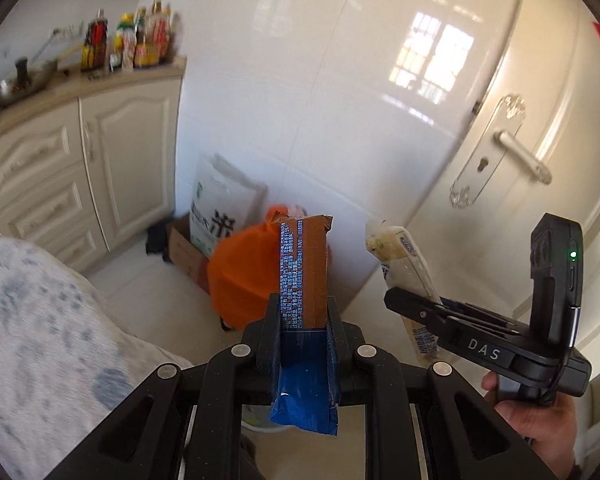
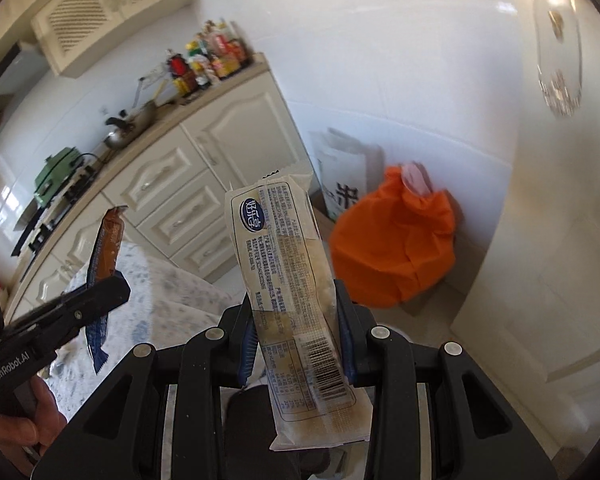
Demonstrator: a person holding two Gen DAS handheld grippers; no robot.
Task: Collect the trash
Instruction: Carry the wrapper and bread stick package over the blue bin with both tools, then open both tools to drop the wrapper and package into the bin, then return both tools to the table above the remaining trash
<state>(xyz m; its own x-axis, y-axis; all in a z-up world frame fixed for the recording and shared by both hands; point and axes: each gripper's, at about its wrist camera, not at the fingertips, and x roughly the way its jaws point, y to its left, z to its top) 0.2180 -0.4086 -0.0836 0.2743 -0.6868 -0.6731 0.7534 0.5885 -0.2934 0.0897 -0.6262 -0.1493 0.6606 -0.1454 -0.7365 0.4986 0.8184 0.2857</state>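
We grip a brown-and-blue wrapper [image 1: 302,276] in our closed left claw [image 1: 303,320] and a clear wrapper [image 2: 288,280] in our closed right claw [image 2: 296,320], both upright and aloft, probably bound for a bin.

Matte black fingers [image 1: 274,328] with blue-lined inner pads; behind them, silver round-headed screws [image 1: 240,350] dot black linkage arms. The right gripper [image 1: 396,300] reads "DAS" beside a green indicator light [image 1: 573,255]; bare-skinned hand [image 1: 540,420] below.
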